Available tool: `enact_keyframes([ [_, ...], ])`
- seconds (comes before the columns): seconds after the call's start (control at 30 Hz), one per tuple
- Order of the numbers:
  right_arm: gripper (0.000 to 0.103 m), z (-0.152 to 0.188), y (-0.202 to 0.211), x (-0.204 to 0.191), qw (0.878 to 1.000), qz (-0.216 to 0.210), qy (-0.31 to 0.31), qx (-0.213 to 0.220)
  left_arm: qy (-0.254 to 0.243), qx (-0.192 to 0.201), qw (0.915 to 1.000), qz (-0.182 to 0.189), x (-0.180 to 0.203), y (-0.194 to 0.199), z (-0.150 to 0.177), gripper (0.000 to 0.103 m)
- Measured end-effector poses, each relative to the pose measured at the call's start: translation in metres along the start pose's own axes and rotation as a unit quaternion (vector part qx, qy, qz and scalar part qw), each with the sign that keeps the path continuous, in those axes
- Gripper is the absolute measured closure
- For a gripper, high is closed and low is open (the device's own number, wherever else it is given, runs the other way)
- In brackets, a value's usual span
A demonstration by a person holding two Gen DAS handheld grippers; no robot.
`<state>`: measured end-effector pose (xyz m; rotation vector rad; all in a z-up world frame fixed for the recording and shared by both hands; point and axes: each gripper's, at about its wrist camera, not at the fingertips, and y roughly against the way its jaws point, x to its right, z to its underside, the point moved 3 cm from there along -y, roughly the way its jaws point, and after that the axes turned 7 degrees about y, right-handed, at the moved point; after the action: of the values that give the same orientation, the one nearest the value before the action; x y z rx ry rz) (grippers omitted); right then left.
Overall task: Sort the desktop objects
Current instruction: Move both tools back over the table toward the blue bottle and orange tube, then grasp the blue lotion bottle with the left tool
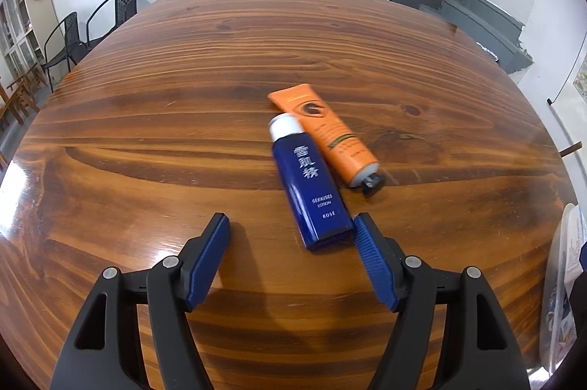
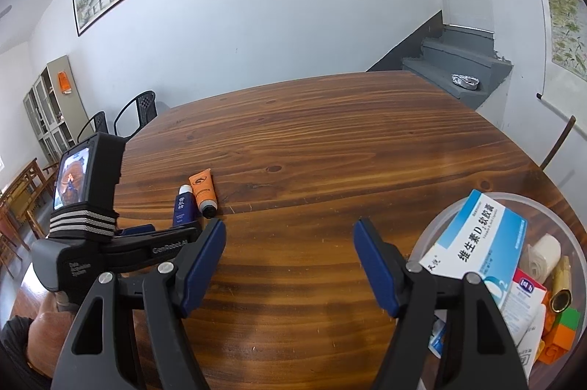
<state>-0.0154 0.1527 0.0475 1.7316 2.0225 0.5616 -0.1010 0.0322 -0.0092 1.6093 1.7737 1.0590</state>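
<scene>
A blue lotion bottle (image 1: 310,186) with a white cap lies on the wooden table (image 1: 165,133), beside an orange tube (image 1: 326,137) with a black cap. My left gripper (image 1: 290,225) is open and empty; its right finger sits just at the bottle's near end. In the right wrist view the bottle (image 2: 182,206) and tube (image 2: 204,192) lie far left, with the left gripper's body (image 2: 110,243) in front of them. My right gripper (image 2: 288,232) is open and empty above bare table.
A clear round tub (image 2: 440,217) at the right holds a blue-and-white medicine box (image 2: 480,236), smaller boxes, a white roll and orange and green blocks. Its edge shows in the left wrist view (image 1: 561,280). Black chairs (image 1: 91,30) stand beyond the table's far left.
</scene>
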Motion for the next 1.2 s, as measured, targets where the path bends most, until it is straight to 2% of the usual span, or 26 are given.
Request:
enact_keyframes([
  [0.13,0.027,0.001,-0.003,-0.003,1.0,0.0,0.006,-0.005,0.008,0.0,0.9999,-0.012,-0.014,-0.001,-0.003,0.03],
  [0.3,0.027,0.002,-0.004,-0.008,1.0,0.0,0.017,-0.008,0.02,-0.003,0.9998,0.009,-0.023,-0.003,-0.015,0.03],
  [0.6,0.027,0.004,-0.008,-0.013,1.0,0.001,0.028,-0.014,-0.036,0.011,0.9993,0.004,-0.015,-0.017,-0.024,0.032],
  [0.63,0.027,0.004,-0.009,-0.014,0.999,0.001,0.029,-0.015,-0.042,0.015,0.999,0.005,-0.013,-0.019,-0.026,0.036],
  [0.73,0.027,0.005,-0.009,-0.016,0.999,0.001,0.037,-0.012,-0.07,0.022,0.9969,0.03,-0.004,-0.02,-0.026,0.071],
  [0.9,0.027,0.007,-0.012,-0.022,0.999,-0.002,0.047,-0.013,-0.082,0.023,0.996,0.027,-0.001,-0.018,-0.023,0.072],
  [1.03,0.027,0.009,-0.02,-0.024,0.999,-0.022,0.035,-0.029,-0.081,0.039,0.9955,0.028,-0.008,-0.005,-0.023,0.072],
  [1.1,0.029,0.009,-0.028,-0.027,0.998,-0.033,0.028,-0.046,-0.08,0.048,0.9955,0.021,-0.016,0.004,-0.02,0.071],
  [1.2,0.036,0.008,-0.043,-0.034,0.995,-0.052,0.016,-0.079,-0.064,0.049,0.9965,0.021,-0.031,0.007,-0.018,0.072],
])
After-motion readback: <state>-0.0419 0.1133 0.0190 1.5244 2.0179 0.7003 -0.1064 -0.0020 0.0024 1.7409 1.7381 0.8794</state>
